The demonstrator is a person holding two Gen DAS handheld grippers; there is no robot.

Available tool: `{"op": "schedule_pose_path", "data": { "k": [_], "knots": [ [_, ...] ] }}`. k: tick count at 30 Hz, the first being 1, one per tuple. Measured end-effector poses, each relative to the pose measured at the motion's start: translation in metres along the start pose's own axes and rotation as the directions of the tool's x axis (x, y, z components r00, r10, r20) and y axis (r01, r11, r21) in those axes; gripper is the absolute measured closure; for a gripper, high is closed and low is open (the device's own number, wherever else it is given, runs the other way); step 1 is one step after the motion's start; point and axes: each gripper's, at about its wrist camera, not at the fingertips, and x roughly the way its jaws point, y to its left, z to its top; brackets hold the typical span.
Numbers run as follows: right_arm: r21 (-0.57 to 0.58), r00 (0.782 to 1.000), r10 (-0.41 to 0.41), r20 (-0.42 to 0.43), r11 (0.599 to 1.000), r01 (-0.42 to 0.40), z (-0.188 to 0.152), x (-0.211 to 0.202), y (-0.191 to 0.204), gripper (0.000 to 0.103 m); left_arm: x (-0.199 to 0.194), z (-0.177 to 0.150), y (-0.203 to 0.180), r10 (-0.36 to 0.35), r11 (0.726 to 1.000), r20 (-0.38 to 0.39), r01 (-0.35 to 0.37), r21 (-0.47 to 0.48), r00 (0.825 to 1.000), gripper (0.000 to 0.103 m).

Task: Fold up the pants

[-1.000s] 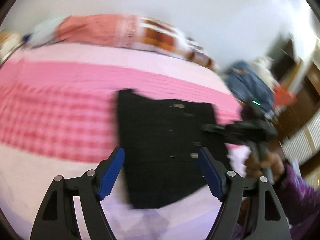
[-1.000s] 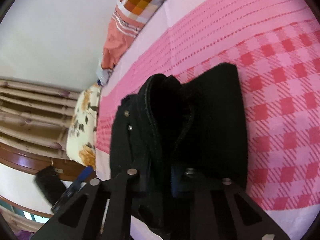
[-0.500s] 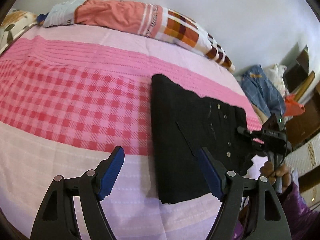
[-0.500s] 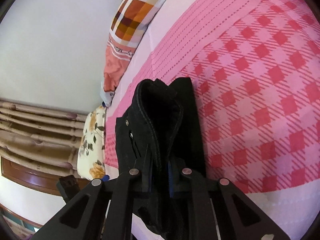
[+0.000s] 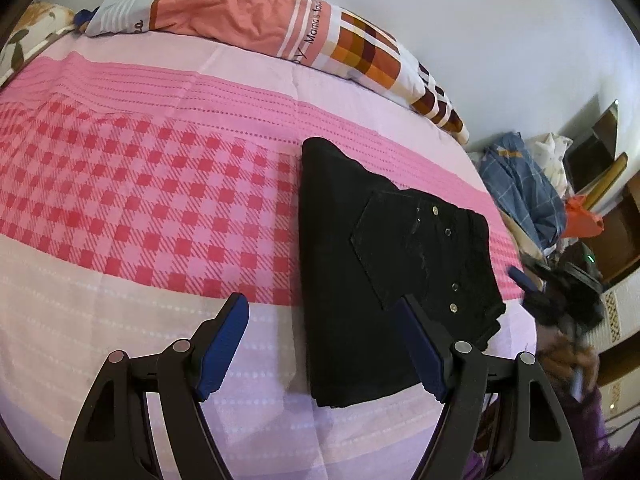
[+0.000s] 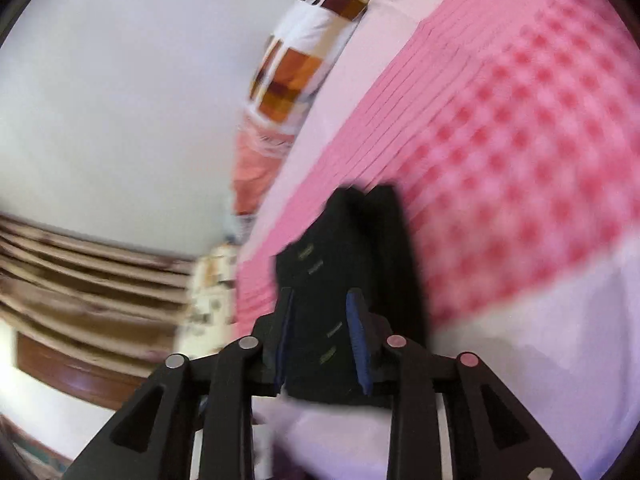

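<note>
The black pants (image 5: pixel 360 288) lie folded flat on the pink bed, waistband and metal buttons towards the right. My left gripper (image 5: pixel 320 344) hovers open over their near edge, its right pad above the cloth and nothing between the fingers. In the left wrist view my right gripper (image 5: pixel 524 284) is blurred, just off the pants' right edge and apart from them, held by a hand. The right wrist view is blurred: the right gripper (image 6: pixel 320 336) has its jaws opening, and the pants (image 6: pixel 360 240) lie just past the blue pads, not pinched.
The bed (image 5: pixel 120 200) has a pink checked sheet with pale bands. A long orange and checked pillow (image 5: pixel 280 28) lies along the far wall. Heaped clothes (image 5: pixel 520 184) and wooden furniture stand right of the bed. A wooden headboard (image 6: pixel 80 272) shows in the right wrist view.
My right gripper, shut on the raised waist edge earlier, has let go and drawn back off the pants' right side. The pants now lie flat. The left gripper stays open and sank slightly.
</note>
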Motion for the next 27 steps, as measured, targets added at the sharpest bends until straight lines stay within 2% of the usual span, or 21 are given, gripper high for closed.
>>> {"op": "schedule_pose_path", "data": {
  "k": [2,5,8,11,13,15,16,17,20,21,23,24,27],
  "knots": [
    [0.065,0.999,0.014,-0.04,0.998,-0.011,-0.024,0.002,-0.005,0.073,0.002,0.0,0.001,-0.006,1.0,-0.003,0.006,-0.003,1.0,0.027],
    [0.171,0.997,0.055,-0.053,0.984,-0.045,-0.044,0.011,-0.02,0.073,0.006,-0.002,0.003,-0.02,1.0,-0.014,0.019,-0.015,1.0,0.027],
    [0.221,0.998,0.019,-0.052,0.975,-0.007,-0.052,0.026,-0.033,0.067,0.01,-0.005,0.005,-0.032,0.999,-0.038,0.031,-0.027,0.999,0.027],
    [0.275,1.0,0.013,-0.027,0.961,-0.005,-0.052,0.029,-0.042,0.067,0.01,-0.009,0.008,-0.045,0.998,-0.049,0.044,-0.038,0.998,0.027],
    [0.277,1.0,0.017,0.0,0.961,-0.016,-0.048,0.028,-0.04,0.06,0.01,-0.01,0.009,-0.052,0.998,-0.051,0.05,-0.042,0.997,0.027],
    [0.259,0.999,-0.022,0.035,0.966,0.012,-0.043,0.025,-0.034,0.054,0.008,-0.011,0.009,-0.054,0.998,-0.042,0.052,-0.043,0.998,0.026],
    [0.258,0.999,-0.01,0.036,0.966,0.001,-0.04,0.029,-0.033,0.044,0.008,-0.012,0.009,-0.056,0.998,-0.041,0.054,-0.044,0.998,0.026],
    [0.257,0.999,-0.006,0.036,0.966,-0.003,-0.038,0.032,-0.032,0.04,0.009,-0.012,0.009,-0.059,0.997,-0.044,0.057,-0.047,0.997,0.026],
    [0.206,0.999,-0.03,0.04,0.978,0.021,-0.039,0.036,-0.025,0.038,0.01,-0.014,0.011,-0.061,0.997,-0.053,0.058,-0.056,0.997,0.025],
    [0.183,0.998,-0.043,0.042,0.983,0.034,-0.038,0.037,-0.023,0.041,0.011,-0.014,0.011,-0.062,0.997,-0.056,0.058,-0.058,0.997,0.025],
    [0.125,0.994,-0.102,0.032,0.987,0.097,-0.036,0.043,-0.019,0.074,0.011,-0.016,0.011,-0.058,0.997,-0.056,0.054,-0.063,0.997,0.025],
    [0.119,0.992,-0.122,0.023,0.986,0.119,-0.036,0.046,-0.02,0.084,0.012,-0.016,0.012,-0.058,0.996,-0.057,0.054,-0.069,0.997,0.025],
    [0.115,0.992,-0.116,0.043,0.987,0.111,-0.039,0.04,-0.019,0.089,0.014,-0.017,0.012,-0.053,0.996,-0.075,0.046,-0.081,0.996,0.025]
  ]
}}
